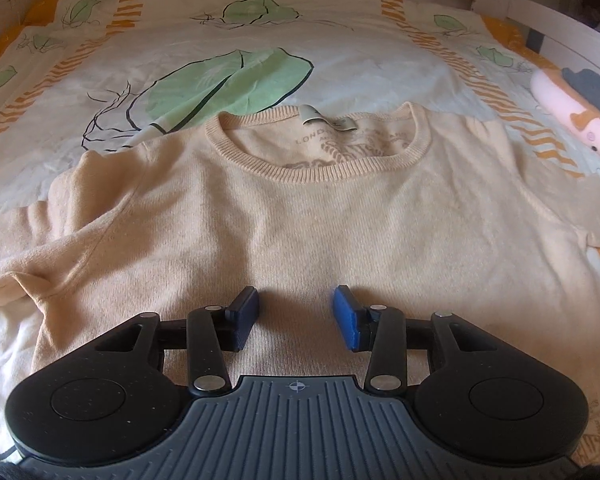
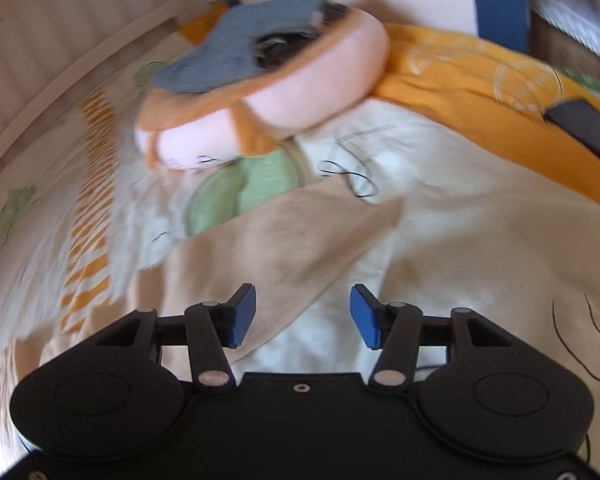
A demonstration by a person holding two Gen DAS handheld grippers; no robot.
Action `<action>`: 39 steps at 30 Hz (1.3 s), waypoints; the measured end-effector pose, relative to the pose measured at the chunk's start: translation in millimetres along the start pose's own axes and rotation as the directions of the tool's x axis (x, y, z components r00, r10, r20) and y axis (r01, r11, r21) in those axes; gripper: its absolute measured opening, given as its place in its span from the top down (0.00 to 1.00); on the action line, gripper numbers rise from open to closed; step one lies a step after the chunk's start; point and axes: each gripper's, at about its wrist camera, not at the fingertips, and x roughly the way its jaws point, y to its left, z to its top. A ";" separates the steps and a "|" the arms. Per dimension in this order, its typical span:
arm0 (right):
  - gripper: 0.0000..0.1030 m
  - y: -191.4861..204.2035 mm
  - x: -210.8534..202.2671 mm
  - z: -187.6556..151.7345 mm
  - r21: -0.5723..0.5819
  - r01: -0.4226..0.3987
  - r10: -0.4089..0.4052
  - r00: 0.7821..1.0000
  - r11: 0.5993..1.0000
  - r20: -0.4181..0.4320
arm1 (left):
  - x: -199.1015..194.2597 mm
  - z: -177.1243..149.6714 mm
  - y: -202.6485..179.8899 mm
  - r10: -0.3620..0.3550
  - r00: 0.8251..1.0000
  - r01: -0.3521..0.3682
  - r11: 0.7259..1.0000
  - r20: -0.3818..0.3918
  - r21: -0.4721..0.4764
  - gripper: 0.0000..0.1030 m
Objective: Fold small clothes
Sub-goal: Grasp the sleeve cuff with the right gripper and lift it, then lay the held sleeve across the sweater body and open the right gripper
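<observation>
Sweater lies flat on the bed, folding not started yet.

The bed (image 1: 260,40) holds the sweater (image 1: 300,220) ahead of the left tongs (image 1: 296,312); its sleeve (image 2: 284,232) lies ahead of the right tongs (image 2: 303,314). Both tongs gape, empty. Next, I think: pinch the sleeve.

Left gripper (image 1: 296,316): jaws stood apart, blue pads (image 1: 348,316) facing each other, nothing between them, pointed forward and low.
Right gripper (image 2: 302,315): jaws likewise spread wide, blue pads (image 2: 244,314) gripping nothing, view blurred.
</observation>
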 end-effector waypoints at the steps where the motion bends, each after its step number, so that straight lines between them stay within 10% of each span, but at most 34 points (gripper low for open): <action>1: 0.42 -5.6 6.4 1.4 0.028 -0.004 0.005 1.000 1.000 -0.006 | 0.0 -0.6 -1.4 0.006 1.000 -0.006 1.000 0.002 0.006 0.59; 8: 0.47 -34.3 26.6 5.3 0.207 -0.093 0.080 0.994 0.974 0.072 | 0.0 -5.6 -6.7 0.031 0.999 -0.032 0.999 0.031 0.035 0.59; 12: 0.90 -38.4 32.1 9.2 0.214 -0.099 0.083 0.993 0.972 0.081 | 0.0 -5.1 -5.2 0.026 0.999 -0.027 0.999 0.033 0.033 0.59; 14: 0.90 -36.3 29.5 12.2 0.227 -0.087 0.072 0.995 0.970 0.074 | 0.1 -3.7 -3.5 0.019 0.999 -0.020 0.999 0.031 0.031 0.59; 23: 0.90 70.7 -45.9 37.0 -0.128 -0.162 0.183 0.967 0.979 0.175 | -6.2 3.2 19.3 -0.047 0.999 0.047 0.996 0.002 -0.070 0.59; 33: 0.90 262.6 -108.8 -46.5 -0.487 -0.476 0.548 0.837 0.732 0.007 | -39.1 -10.5 60.0 -0.050 0.999 0.052 0.992 0.021 -0.117 0.59; 39: 0.91 326.9 -89.1 -149.1 -0.573 -0.568 0.586 0.790 0.591 -0.179 | -50.8 -16.3 86.0 -0.062 0.998 0.062 0.985 0.003 -0.162 0.59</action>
